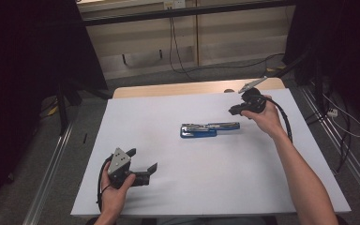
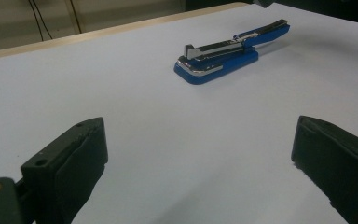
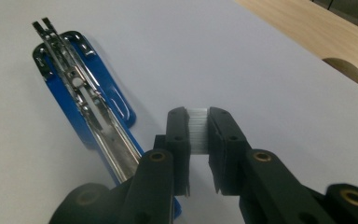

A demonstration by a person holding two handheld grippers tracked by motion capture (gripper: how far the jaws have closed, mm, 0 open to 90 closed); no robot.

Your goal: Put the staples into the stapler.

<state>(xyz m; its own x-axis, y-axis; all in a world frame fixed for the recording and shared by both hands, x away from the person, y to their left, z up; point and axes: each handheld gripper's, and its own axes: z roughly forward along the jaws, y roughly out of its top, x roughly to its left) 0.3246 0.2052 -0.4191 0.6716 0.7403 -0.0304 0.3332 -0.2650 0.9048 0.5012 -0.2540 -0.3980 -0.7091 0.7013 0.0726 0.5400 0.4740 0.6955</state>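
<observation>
A strip of staples [image 3: 197, 131], pale and ribbed, sits pinched between the pads of the right gripper [image 3: 198, 140], held clear above the white table [image 1: 168, 187]; the narrow clamp keeps the brittle strip straight for loading. Just beside it, near the table's middle, lies the blue stapler [image 1: 209, 129], swung fully open and flat so that its bare metal magazine channel [image 3: 93, 116] faces upward to receive the strip. The right gripper hovers past the stapler's far right end, judged ready to line the strip up with the channel. The left gripper [image 1: 143, 161] rests near the table's front, well apart, its jaws released wide and empty, seemingly waiting to steady the stapler.
</observation>
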